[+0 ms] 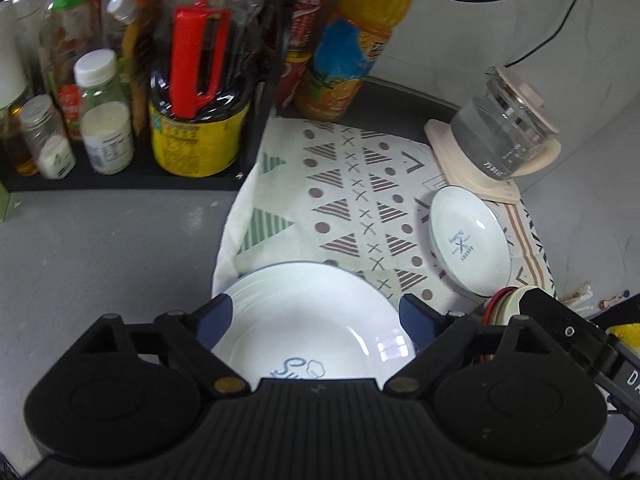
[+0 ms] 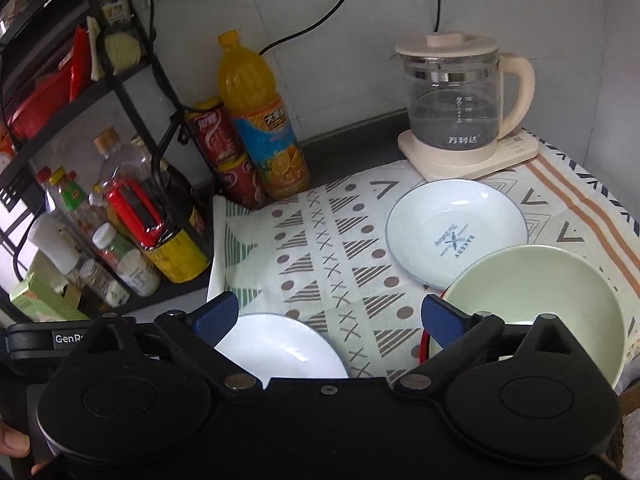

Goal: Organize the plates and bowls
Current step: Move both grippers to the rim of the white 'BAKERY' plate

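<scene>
Left gripper [image 1: 316, 316]: jaws wide, above white plate [image 1: 308, 320], blue script partly hidden, perhaps "S…". Right gripper [image 2: 330, 320]: agape, empty. "BAKERY" plate [image 2: 456, 232] on cloth [image 2: 320, 240]; green bowl [image 2: 536, 300] beside.

On the cloth [image 2: 320, 264] the large plate [image 2: 280, 348] lies at the near left edge, the small plate [image 2: 456, 232] toward the far right, and the bowl [image 2: 536, 300] at the near right edge, just before the small plate and overlapping its near rim. The kettle [image 2: 456, 96] stands on its base [image 2: 468, 156] at the cloth's far right corner, directly behind the small plate. The juice bottle [image 2: 260, 120] and two stacked cans [image 2: 228, 152] stand on the counter [image 1: 100, 248] at the cloth's far left corner, with the rack [image 2: 120, 80] of bottles to their left.
</scene>
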A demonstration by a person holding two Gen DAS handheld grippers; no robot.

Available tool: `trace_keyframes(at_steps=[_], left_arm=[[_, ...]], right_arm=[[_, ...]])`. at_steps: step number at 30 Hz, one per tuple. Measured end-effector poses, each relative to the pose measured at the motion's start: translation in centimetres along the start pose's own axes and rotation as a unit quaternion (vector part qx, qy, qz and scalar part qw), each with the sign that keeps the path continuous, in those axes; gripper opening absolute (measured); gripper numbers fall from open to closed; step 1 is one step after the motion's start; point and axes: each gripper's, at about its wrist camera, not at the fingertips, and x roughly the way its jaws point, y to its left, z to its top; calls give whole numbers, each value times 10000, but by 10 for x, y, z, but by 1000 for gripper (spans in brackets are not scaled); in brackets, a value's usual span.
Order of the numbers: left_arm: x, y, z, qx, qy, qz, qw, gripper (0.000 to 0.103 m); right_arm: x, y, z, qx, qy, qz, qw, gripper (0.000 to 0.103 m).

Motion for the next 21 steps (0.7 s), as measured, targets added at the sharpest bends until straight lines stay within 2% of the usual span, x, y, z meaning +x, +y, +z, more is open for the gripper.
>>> trace_keyframes(at_steps=[1, 6, 14, 21], left_arm=[[0, -3, 2, 64, -16, -30, 10000, 90], [0, -15, 9, 345, -73, -219, 9991, 96], [10, -43, 19, 729, -11, -473, 9962, 96], [23, -69, 23, 906, 104, -513, 9945, 96]], right_arm=[[-1, -1, 1, 48, -26, 0, 10000, 102], [-6, -9, 6, 227, -163, -157, 9995, 103], [-16, -25, 15, 465, -327, -501, 9971, 103], [-23, -47, 20, 636, -387, -714, 9947, 103]])
